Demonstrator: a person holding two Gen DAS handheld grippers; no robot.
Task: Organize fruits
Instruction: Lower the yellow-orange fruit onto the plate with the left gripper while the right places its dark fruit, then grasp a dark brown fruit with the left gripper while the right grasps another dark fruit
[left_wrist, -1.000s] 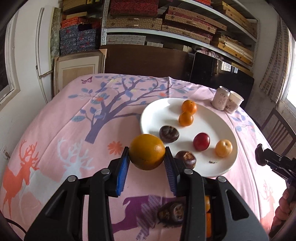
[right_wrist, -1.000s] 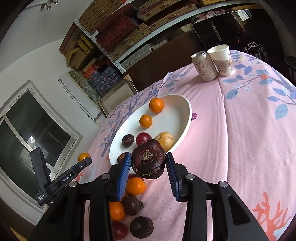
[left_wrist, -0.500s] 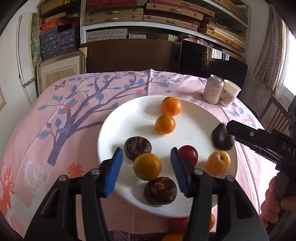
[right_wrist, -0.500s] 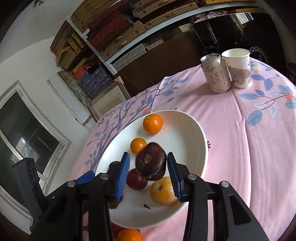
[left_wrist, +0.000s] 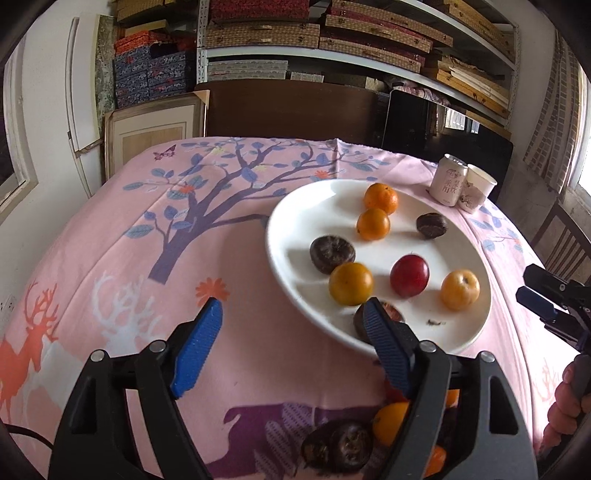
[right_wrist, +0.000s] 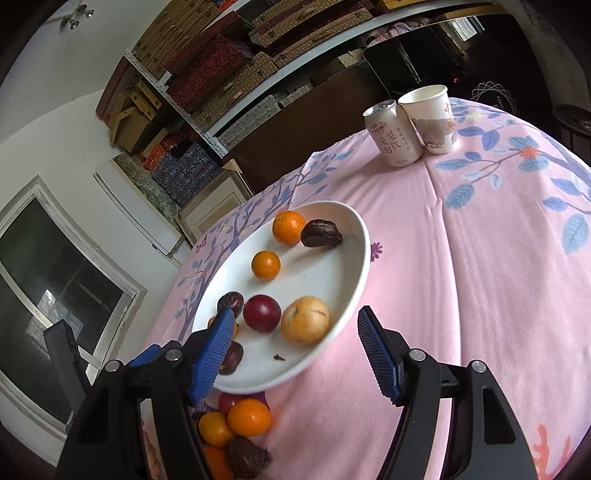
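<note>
Left gripper (left_wrist: 291, 319) and right gripper (right_wrist: 297, 326) both stand wide, having just been opening, with nothing between the pads. The white plate (left_wrist: 280, 254) on the pink tablecloth (left_wrist: 110, 258) holds oranges, a red plum (left_wrist: 409, 276) and dark fruits. Only the right view shows the loose fruit pile (right_wrist: 240, 424) clearly; the left gripper's fingers partly block it. A can (right_wrist: 392, 137) and paper cup (right_wrist: 434, 118) stand touching, far right.

Pink tablecloth (left_wrist: 110, 258) covers the table; white plate (left_wrist: 280, 258) right, can (left_wrist: 450, 181) and cup (left_wrist: 476, 188) far right, loose fruit (right_wrist: 249, 417) near.
</note>
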